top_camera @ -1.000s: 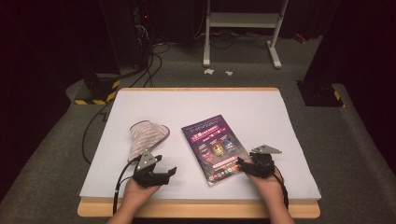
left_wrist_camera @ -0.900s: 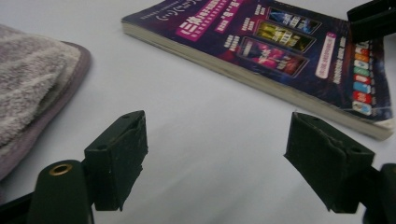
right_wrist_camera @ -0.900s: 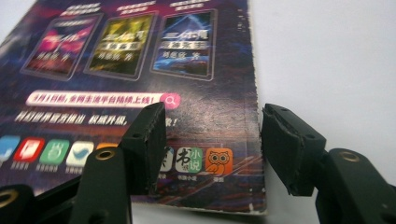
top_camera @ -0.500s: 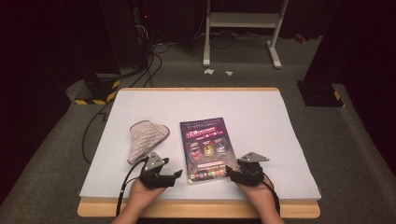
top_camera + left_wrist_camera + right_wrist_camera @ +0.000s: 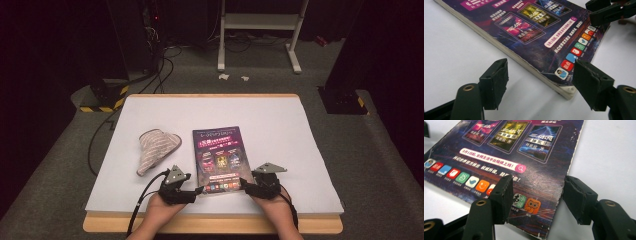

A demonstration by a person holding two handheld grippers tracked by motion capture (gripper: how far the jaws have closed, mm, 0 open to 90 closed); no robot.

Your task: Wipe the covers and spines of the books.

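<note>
**At the near edge of the table: both grippers on the book's corners**

Near the front of the white table sheet [image 5: 280, 125] lies the thin purple paperback book with coloured cover panels and app icons [image 5: 220, 157], flat, cover up, its long sides running away from me. I see its pale page edge along one side in the left gripper view, and the near corner looks slightly worn.

My left gripper [image 5: 196, 191] sits at the book's near left corner. Its jaws have just been closing, yet they stand apart: in the left gripper view one black pad [image 5: 495, 81] rests over bare white sheet beside the spine edge, and the other sits just at the book's corner. I cannot tell whether that pad touches the cover. Nothing is pinched.

My right gripper [image 5: 246, 185] sits at the near right corner. Its jaws are moderately wide and straddle the book's edge: one pad [image 5: 505, 196] hovers over the cover by the icon row, the other [image 5: 577, 198] over the white sheet just beside the edge. No grip shows.

Left of the book, well apart from it, lies a crumpled striped grey-pink cloth [image 5: 155, 149]. The sheet rests on a light wooden tabletop [image 5: 215, 226]. Beyond the table, black cables [image 5: 160, 70] trail on grey carpet.
</note>
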